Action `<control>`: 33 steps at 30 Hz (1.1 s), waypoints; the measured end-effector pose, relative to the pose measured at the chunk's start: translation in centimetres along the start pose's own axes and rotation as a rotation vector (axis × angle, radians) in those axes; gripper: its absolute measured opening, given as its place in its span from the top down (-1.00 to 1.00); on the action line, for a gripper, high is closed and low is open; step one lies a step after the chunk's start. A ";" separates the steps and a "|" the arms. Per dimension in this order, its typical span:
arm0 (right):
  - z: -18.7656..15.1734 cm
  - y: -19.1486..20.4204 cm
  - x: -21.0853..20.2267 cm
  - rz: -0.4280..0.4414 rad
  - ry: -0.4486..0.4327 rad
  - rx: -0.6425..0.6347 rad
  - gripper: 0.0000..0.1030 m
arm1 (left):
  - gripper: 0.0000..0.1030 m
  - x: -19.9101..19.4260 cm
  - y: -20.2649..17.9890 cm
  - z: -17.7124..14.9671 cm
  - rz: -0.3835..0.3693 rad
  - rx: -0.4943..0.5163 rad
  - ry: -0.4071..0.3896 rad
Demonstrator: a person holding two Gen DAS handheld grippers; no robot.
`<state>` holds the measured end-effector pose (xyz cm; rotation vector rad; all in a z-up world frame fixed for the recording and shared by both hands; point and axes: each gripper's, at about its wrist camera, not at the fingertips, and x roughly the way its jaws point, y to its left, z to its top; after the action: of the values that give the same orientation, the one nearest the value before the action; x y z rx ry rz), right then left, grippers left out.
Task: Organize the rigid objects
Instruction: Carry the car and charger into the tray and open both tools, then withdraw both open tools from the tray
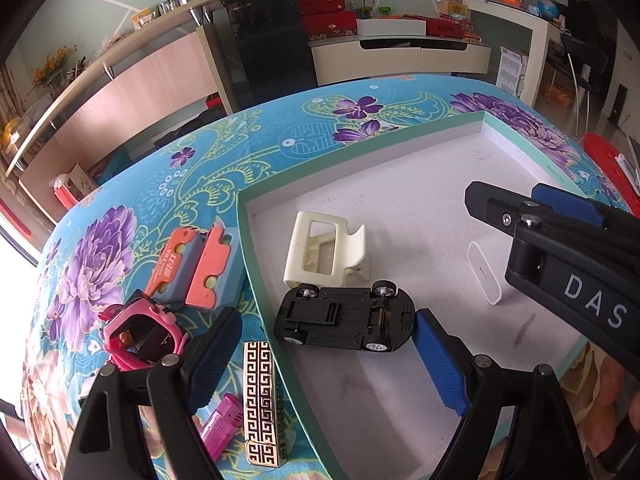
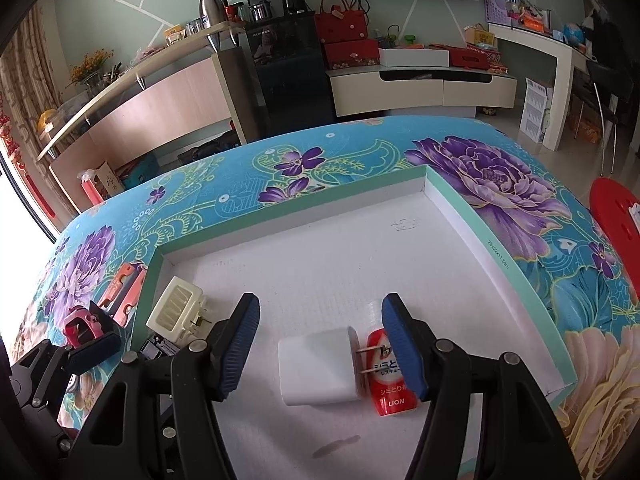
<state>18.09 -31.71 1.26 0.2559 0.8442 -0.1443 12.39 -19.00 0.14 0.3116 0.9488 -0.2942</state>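
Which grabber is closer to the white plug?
Right. The right gripper has its open jaws around the white plug; the left gripper is off by the black toy car.

toy cars [image 1: 345,322] — 2 | plugs [image 2: 318,368] — 2 | lighters [image 1: 262,402] — 2 | box [image 2: 520,276] — 1

"LION" on red bottle [image 2: 391,376], "DAS" on right gripper [image 1: 532,208] body

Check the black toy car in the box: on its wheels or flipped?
Flipped. The black toy car lies belly-up inside the box, its chassis underside and axles facing the left wrist camera.
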 end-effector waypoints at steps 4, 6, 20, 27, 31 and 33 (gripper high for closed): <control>0.2 0.0 -0.6 -0.013 -0.010 -0.004 -0.26 | -0.93 -0.8 1.0 0.1 -0.002 -0.030 -0.015; 0.4 -0.3 -1.2 -0.023 -0.025 0.002 -0.26 | -0.94 -1.3 1.6 0.1 -0.003 -0.051 -0.026; 0.3 0.5 -1.2 -0.022 -0.003 -0.022 -0.26 | -1.00 -3.4 8.3 -0.6 0.110 -0.290 -0.086; -0.1 2.9 -0.4 -0.004 0.029 -0.095 -0.26 | -1.00 -2.6 10.8 -1.9 0.192 -0.395 -0.042; -0.3 4.6 -0.4 0.011 0.024 -0.127 -0.34 | -1.00 -2.3 12.0 -2.7 0.202 -0.446 -0.034; -0.3 5.3 -0.3 0.026 0.023 -0.138 -0.38 | -1.00 -2.3 12.5 -2.9 0.203 -0.464 -0.036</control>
<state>18.88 -26.50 2.17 0.1389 0.8689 -0.0582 13.64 -6.18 2.11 -0.0252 0.9131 0.1092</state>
